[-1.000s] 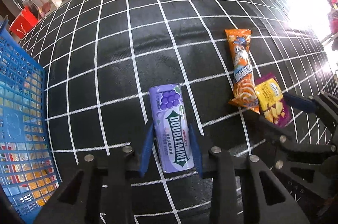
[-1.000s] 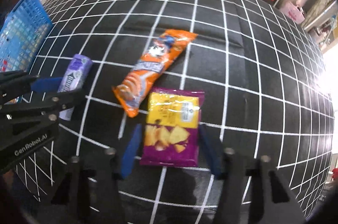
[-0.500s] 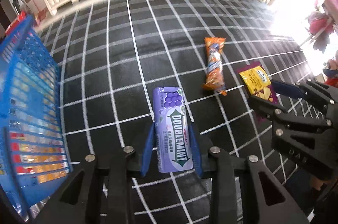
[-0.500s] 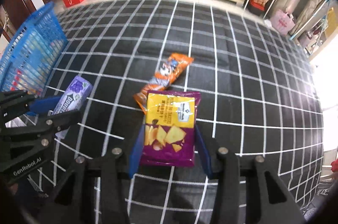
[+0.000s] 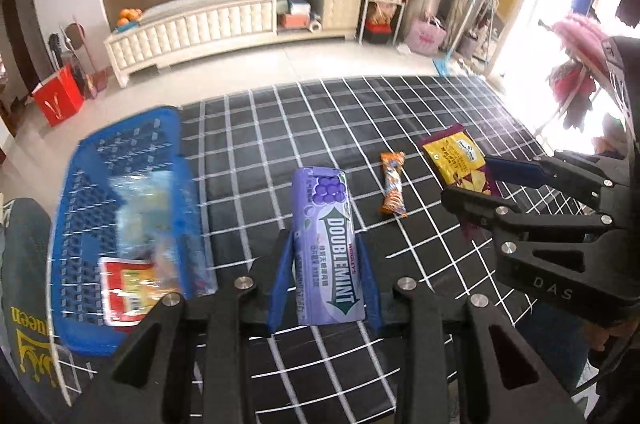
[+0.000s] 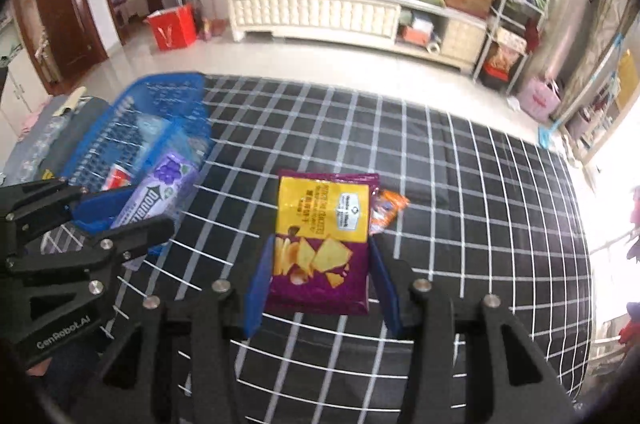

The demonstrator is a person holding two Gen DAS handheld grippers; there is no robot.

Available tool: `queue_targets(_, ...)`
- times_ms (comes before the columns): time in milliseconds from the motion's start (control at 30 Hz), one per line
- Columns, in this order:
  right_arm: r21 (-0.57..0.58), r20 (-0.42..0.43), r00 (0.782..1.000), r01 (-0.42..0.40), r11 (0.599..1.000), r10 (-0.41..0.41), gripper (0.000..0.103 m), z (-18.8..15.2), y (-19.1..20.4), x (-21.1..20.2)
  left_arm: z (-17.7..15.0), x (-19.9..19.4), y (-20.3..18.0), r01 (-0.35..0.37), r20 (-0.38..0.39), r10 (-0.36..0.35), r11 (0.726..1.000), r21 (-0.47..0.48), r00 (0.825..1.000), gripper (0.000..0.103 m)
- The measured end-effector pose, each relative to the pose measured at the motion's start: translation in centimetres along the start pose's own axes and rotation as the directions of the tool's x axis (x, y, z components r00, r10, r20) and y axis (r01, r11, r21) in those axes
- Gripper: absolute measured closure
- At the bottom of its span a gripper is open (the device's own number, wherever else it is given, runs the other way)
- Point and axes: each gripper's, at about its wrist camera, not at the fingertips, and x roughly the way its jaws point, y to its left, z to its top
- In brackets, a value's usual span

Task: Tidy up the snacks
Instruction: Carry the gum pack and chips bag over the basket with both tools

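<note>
Left wrist view: the left claw [image 5: 326, 274] pinches a purple Doublemint gum pack [image 5: 328, 252] between its 2 blue fingers [image 5: 280, 284], the pack standing lengthwise along them with its grape print at the far end. It is held above the counter [image 5: 248, 208], which is covered in a black cloth with a white grid. At 9 o'clock a blue basket [image 5: 92, 164] sits on the counter's left edge, blurred, with a red and yellow packet [image 5: 128, 284] inside near its close end. At 1 o'clock from the gum pack a small orange snack bag [image 5: 393, 184] lies flat on the cloth. At 3 o'clock the right claw [image 5: 476, 182] enters from the side, gripping a yellow and purple chip bag [image 5: 454, 154] by its near end. Beyond the counter stands a long white cabinet [image 5: 208, 28] at 12 o'clock.

Right wrist view: the right claw [image 6: 320, 284] is clamped on the chip bag [image 6: 322, 240], its blue fingers [image 6: 256, 284] pressing the bag's 2 side edges, the yellow half pointing away. The orange snack bag [image 6: 386, 208] shows partly from behind the chip bag's right edge, at 1 o'clock. At 9 o'clock the left claw [image 6: 120, 212] holds the gum pack [image 6: 158, 190] tilted toward the blue basket [image 6: 160, 96], which sits at 10 o'clock on the counter [image 6: 460, 184]. The pack's far end is just beside the basket's near rim; whether it touches cannot be told.
</note>
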Motion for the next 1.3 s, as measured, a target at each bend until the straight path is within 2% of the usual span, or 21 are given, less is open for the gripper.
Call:
queue_targets(267,-0.049,0.056,0.996,-0.069,0.996,0.072,0.051,2.5,4.8,-1.2,-1.1,-4.6,6.1,-0.051,0.048,0.054,0.997,-0.061,0.997,0.074)
queue_targets(667,-0.123,0.018,0.988,-0.149,0.981,0.152,0.051,4.8,11.7,1.7,-2.8,-6.8,12.4,-0.113,0.038,0.118,0.985,-0.128,0.992,0.074)
queue_targets(833,-0.158,-0.012,0.987,-0.162,0.974,0.162,0.051,4.9,13.7,3.2,-3.2,-5.5,15.0,-0.118,0.002,0.120,0.980,-0.159,0.993,0.075)
queue_targets(933,-0.169,-0.028,0.986,-0.165,0.972,0.163,0.051,5.0,14.5,4.1,-3.3,-3.8,15.8,-0.115,-0.033,0.111,0.980,-0.160,0.993,0.079)
queue_targets(1067,-0.173,-0.054,0.986,-0.162,0.972,0.154,0.051,4.9,14.6,5.5,-3.4,-1.6,16.6,-0.119,-0.068,0.110,0.982,-0.147,0.992,0.085)
queue_targets(1300,-0.143,-0.087,0.986,-0.152,0.978,0.140,0.051,4.8,13.7,6.6,-3.2,0.1,18.1,-0.116,-0.099,0.099,0.976,-0.183,0.990,0.083)
